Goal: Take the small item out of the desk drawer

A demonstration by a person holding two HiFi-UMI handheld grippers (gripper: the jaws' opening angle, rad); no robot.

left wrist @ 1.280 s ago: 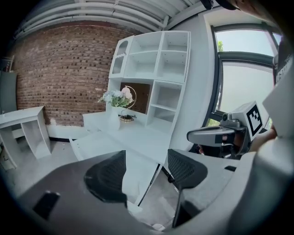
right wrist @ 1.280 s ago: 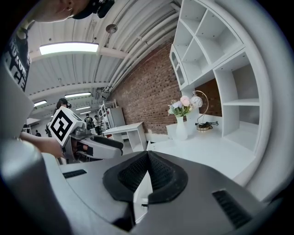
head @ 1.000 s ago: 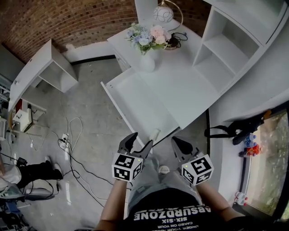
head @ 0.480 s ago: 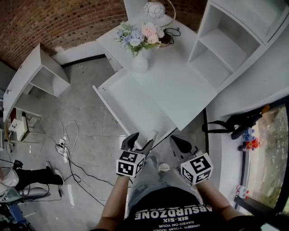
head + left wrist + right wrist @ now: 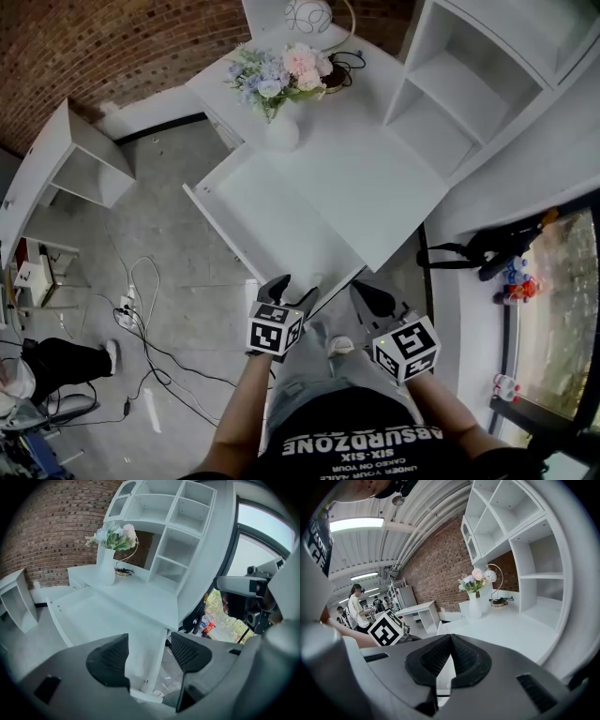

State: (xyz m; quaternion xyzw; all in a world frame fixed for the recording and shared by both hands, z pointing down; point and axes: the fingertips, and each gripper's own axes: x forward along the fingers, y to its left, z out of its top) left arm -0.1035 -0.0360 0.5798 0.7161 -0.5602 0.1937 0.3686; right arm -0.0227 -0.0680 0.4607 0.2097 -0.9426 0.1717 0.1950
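Note:
The white desk [image 5: 375, 178] has its drawer [image 5: 234, 202] pulled out toward me, and its floor looks bare in the head view. A small pale object [image 5: 317, 279] shows at the drawer's near corner; I cannot tell what it is. My left gripper [image 5: 287, 292] hangs just in front of that corner with its jaws apart and nothing between them. In the left gripper view the left gripper [image 5: 149, 656] looks over the drawer [image 5: 89, 609]. To the right, my right gripper [image 5: 371, 298] is below the desk's front edge. The right gripper view shows the right gripper [image 5: 450, 660] with its pads together and nothing held.
A vase of flowers [image 5: 281, 131] and a globe lamp [image 5: 309, 14] stand at the desk's back. A white shelf unit [image 5: 469, 84] rises on its right. A second white desk [image 5: 56, 169] and cables [image 5: 141, 300] are on the floor at left. People [image 5: 356, 606] stand far off.
The desk and drawer have slid up and left in the head view. Both grippers stay low in front of me, the left one slightly nearer the drawer corner.

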